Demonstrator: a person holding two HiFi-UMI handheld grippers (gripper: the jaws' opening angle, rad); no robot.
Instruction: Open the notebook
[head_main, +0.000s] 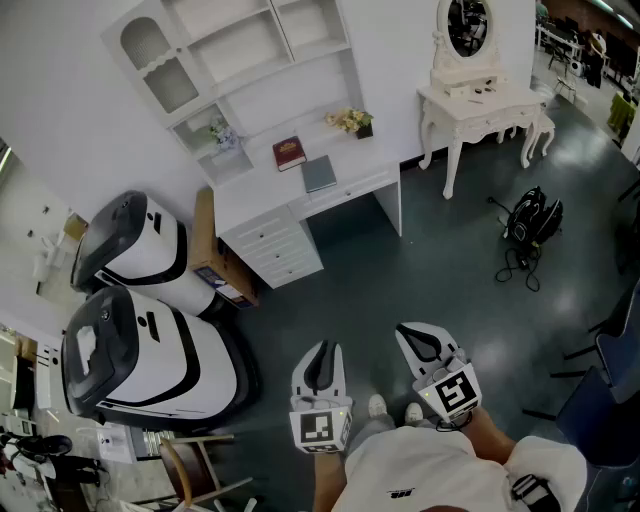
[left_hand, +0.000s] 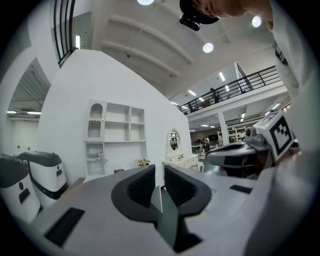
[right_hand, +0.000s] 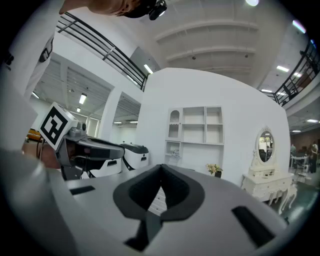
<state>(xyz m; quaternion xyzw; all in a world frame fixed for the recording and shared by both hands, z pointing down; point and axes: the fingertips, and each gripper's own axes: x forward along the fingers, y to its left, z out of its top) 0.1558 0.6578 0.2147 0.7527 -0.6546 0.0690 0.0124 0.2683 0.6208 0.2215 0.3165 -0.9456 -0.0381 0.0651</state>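
A wide stretch of dark grey-green floor (head_main: 400, 280) is lying open between the left gripper (head_main: 322, 347), the right gripper (head_main: 404, 330) and the white wooden desk with a shelf hutch (head_main: 260, 187), leaving a straight way to the desk front. On the desk top, bare white surface is showing to the right of the flat grey notebook (head_main: 319, 173). A dark red book (head_main: 289, 153) is lying near its left, and a small pot of yellowish flowers (head_main: 352, 121) is standing behind. Two large white-and-black machines (head_main: 150, 360) and a brown cardboard box (head_main: 215, 262) are crowding the desk's left side. A black backpack with trailing cables (head_main: 533, 218) is lying on the floor well to the right
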